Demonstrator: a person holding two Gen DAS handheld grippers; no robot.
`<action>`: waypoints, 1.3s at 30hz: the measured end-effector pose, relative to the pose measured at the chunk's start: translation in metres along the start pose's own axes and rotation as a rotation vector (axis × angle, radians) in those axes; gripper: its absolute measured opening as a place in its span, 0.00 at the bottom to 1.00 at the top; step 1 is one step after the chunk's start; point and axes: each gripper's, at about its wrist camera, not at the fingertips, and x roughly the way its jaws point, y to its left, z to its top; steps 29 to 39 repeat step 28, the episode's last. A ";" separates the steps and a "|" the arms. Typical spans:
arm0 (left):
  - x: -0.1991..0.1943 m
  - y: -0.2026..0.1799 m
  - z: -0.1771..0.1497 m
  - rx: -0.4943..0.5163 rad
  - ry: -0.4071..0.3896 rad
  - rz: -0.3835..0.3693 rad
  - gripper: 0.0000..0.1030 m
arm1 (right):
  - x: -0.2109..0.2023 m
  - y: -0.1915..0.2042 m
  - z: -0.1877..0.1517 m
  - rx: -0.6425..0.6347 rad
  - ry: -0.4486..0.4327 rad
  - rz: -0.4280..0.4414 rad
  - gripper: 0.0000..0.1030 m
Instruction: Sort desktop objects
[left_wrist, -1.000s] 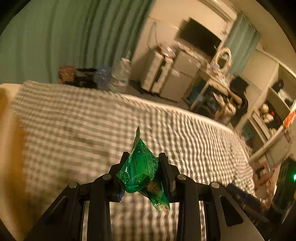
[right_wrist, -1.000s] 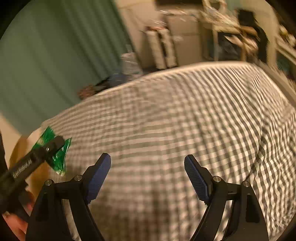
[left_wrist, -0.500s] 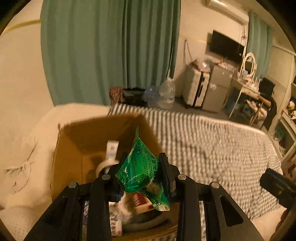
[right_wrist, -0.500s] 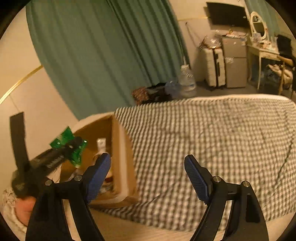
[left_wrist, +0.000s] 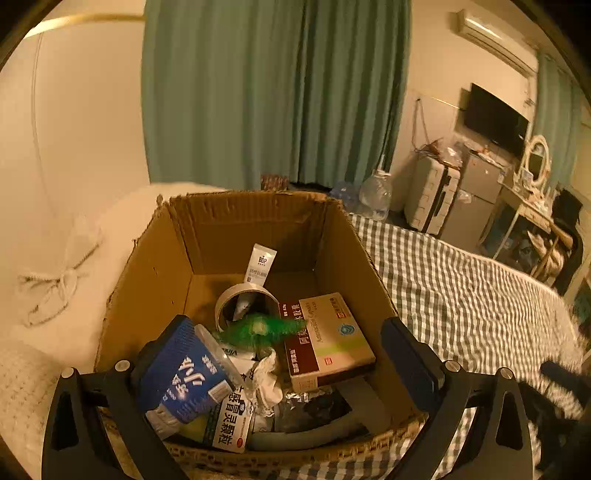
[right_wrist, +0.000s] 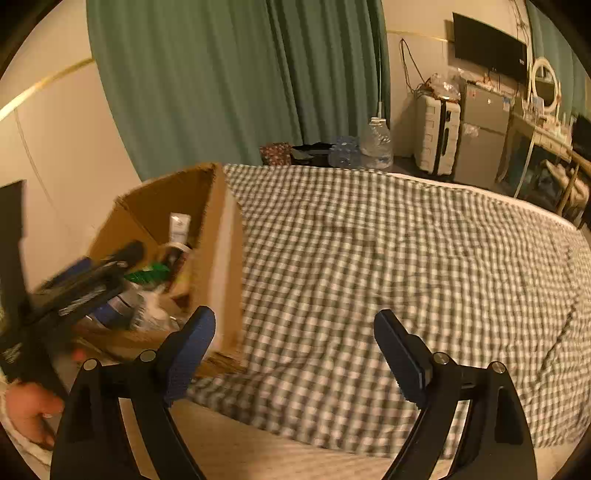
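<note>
A brown cardboard box sits at the left end of the checked bed cover; it also shows in the right wrist view. My left gripper is open over the box. A green snack packet, blurred, is loose in the air between the jaws above the box's contents; it shows in the right wrist view too. In the box lie a medicine carton, a tape roll, a white tube and other packs. My right gripper is open and empty above the bed cover.
The grey-and-white checked cover spreads to the right of the box. A white pillow lies left of the box. Green curtains, water bottles, a suitcase and a desk stand beyond the bed.
My left gripper moved in over the box and opened, letting go of the green packet, which now drops into the box. My right gripper stayed open.
</note>
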 end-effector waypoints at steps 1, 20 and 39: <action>-0.003 -0.006 -0.001 0.024 -0.005 0.003 1.00 | 0.002 -0.004 0.001 0.004 0.000 -0.008 0.85; 0.015 0.012 -0.011 0.066 0.049 -0.043 1.00 | 0.021 -0.016 -0.003 0.146 -0.038 0.002 0.85; 0.010 -0.002 -0.018 0.111 0.059 0.023 1.00 | 0.024 -0.010 -0.007 0.145 -0.026 0.023 0.85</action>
